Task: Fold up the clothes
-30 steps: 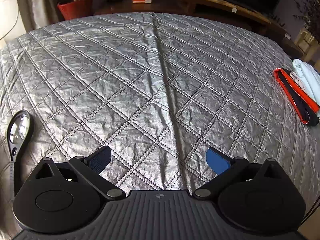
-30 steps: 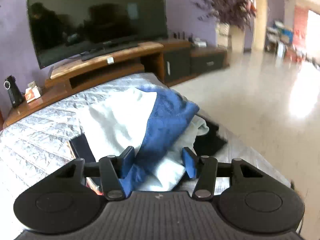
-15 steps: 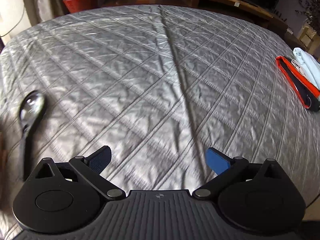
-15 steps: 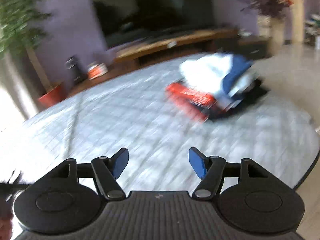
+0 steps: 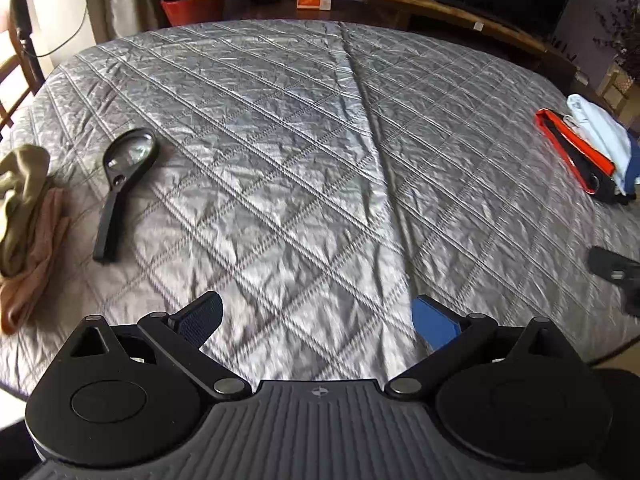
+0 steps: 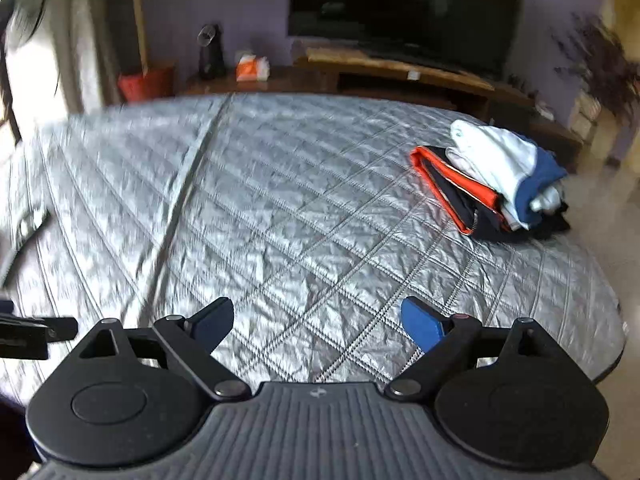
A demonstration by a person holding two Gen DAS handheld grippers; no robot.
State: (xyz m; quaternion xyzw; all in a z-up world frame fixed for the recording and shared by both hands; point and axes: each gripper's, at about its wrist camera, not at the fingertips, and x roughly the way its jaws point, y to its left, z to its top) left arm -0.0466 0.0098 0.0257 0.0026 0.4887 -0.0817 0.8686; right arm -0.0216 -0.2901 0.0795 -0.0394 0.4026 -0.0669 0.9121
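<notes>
Clothes first: I see a folded stack [image 6: 500,176] far ahead-right of my right gripper [image 6: 318,326], near the quilt's right edge. White piece on top w/ blue folded over its near end, orange-trimmed dark garment under, something black at the bottom. Same stack [image 5: 588,152] sits far right of my left gripper [image 5: 318,320], well apart from it. A second lot, crumpled olive + peach clothes [image 5: 24,216], lies loose at the far left of the left gripper, at the quilt edge, unfolded.

Left gripper: fingers wide apart, nothing btwn them, hovering over bare silver quilt [image 5: 280,160]. Right gripper: also spread wide, empty, over the quilt [image 6: 300,220]. Each gripper shows at the edge of the other's view, so they're side by side, apart.

A black magnifying glass [image 5: 120,184] lies ahead-left of the left gripper, just beside the crumpled clothes, not touching afaict.

Beyond the quilt, ahead of both: wooden TV bench [image 6: 400,70] w/ dark TV [image 6: 404,8], orange tissue box [image 6: 250,66], red plant pot [image 6: 146,82] to the left. Right-wrist view is blurred on its left side.
</notes>
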